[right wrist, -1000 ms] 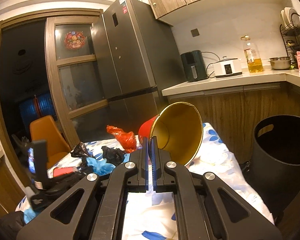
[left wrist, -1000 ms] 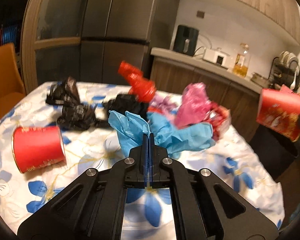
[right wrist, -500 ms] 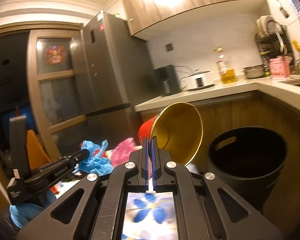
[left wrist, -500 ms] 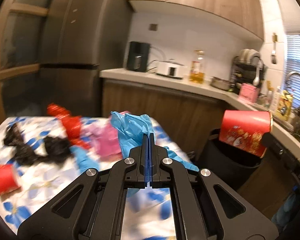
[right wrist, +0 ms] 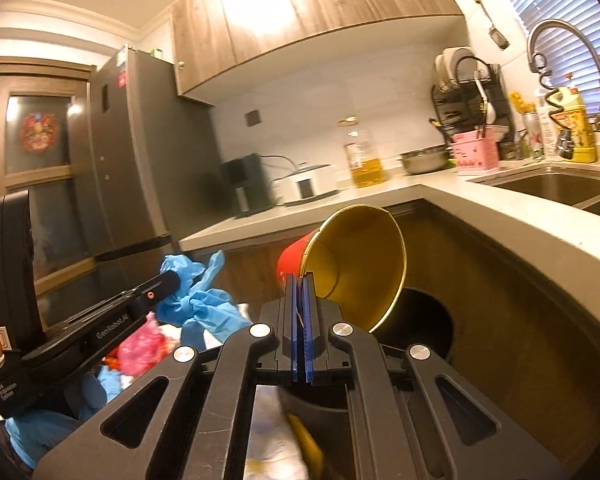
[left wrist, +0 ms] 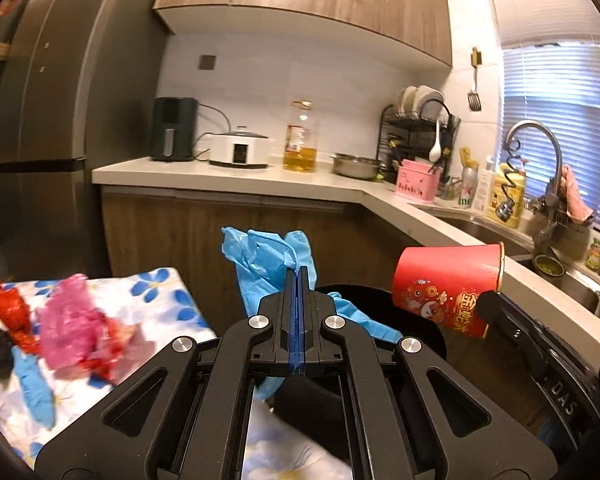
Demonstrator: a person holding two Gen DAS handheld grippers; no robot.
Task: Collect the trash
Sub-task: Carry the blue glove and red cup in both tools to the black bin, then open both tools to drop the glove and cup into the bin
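Carrying both loads toward the black bin (left wrist: pixel 380 292), your right gripper (right wrist: pixel 300 280) pinches the red cup (right wrist: pixel 356 264) by its rim nearly over the opening, while your left gripper (left wrist: pixel 298 276), clamped on the blue glove (left wrist: pixel 260 264), trails nearer the table (left wrist: pixel 156 292).

Bin (left wrist: pixel 380 300) sits btwn surface (left wrist: pixel 160 292) on left & sink (left wrist: pixel 580 288) at right; glove (left wrist: pixel 268 264) and cup (left wrist: pixel 444 288) held over bin; wrappers (left wrist: pixel 68 328) on surface.

Left tongs (left wrist: pixel 297 280) clamp blue glove (left wrist: pixel 266 264) w/ red cup (left wrist: pixel 448 286) above black bin (left wrist: pixel 428 338).
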